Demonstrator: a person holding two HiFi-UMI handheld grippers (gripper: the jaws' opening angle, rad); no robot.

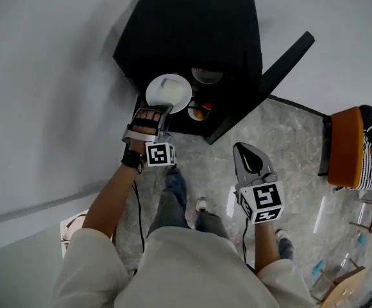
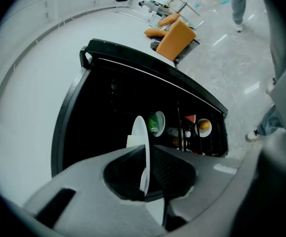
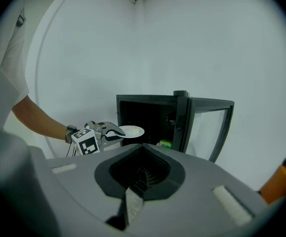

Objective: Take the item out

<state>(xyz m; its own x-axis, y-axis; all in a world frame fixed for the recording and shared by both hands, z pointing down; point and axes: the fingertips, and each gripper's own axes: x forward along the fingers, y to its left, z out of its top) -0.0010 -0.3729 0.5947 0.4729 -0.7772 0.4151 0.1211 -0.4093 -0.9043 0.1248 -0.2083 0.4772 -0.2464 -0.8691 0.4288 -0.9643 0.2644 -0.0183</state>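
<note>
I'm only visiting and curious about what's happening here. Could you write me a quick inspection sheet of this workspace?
Surface: grey stone-patterned floor.
Job's things: white plate, held at the mouth of the open black cabinet.
Clutter: green can and orange fruit inside the cabinet.
Grippers: left hand-held gripper shut on the plate's rim; right hand-held gripper shut, empty.
Cables: black cable hanging from the left wrist.
Surroundings: white wall, orange chair.

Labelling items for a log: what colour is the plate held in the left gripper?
White; the plate shows best in the head view.
</note>
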